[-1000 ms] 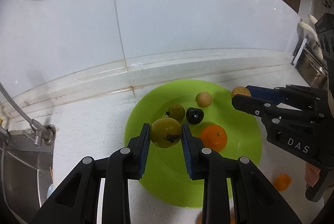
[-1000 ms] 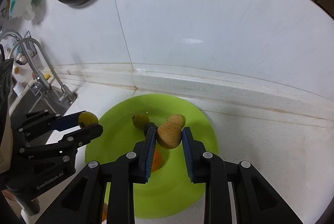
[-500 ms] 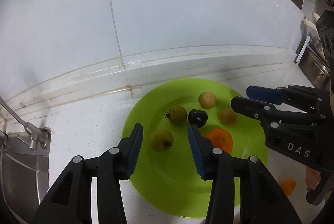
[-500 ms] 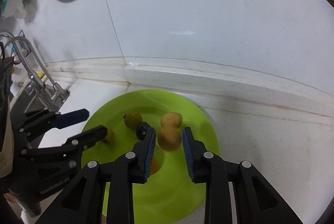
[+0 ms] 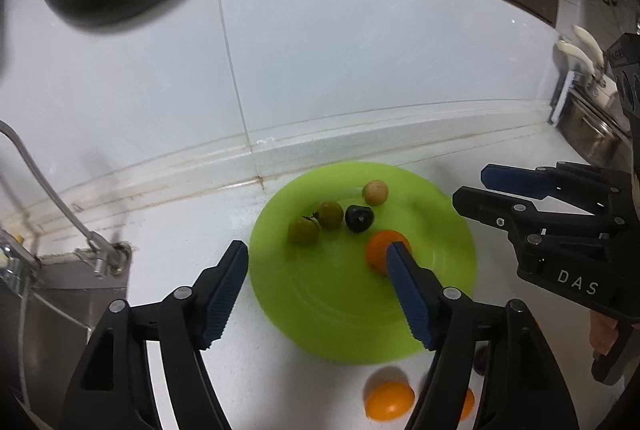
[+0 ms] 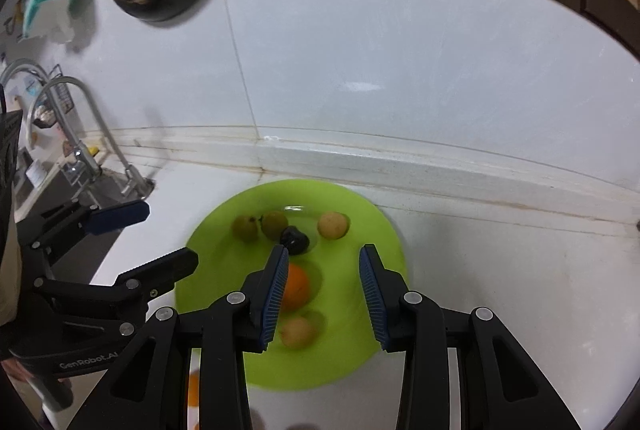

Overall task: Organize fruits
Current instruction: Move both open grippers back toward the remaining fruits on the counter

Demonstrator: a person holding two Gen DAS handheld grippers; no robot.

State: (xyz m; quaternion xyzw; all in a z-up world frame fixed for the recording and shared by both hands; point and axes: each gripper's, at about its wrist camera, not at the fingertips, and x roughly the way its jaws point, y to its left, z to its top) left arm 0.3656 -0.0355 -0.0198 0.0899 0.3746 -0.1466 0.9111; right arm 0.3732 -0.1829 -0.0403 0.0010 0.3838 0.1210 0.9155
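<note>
Both grippers hung wide open and empty over a green plate [image 5: 440, 294] on the white counter [image 5: 180, 230]. The left gripper [image 5: 318, 270] spread its fingers across the plate's near-left rim; the right gripper [image 6: 323, 282] framed its near half. On the plate lay two green fruits [image 5: 303, 231], a dark fruit [image 5: 359, 218], an orange [image 6: 296, 288] and two tan fruits [image 6: 332, 225]. Another orange [image 5: 389, 400] sat on the counter just beside the plate.
</note>
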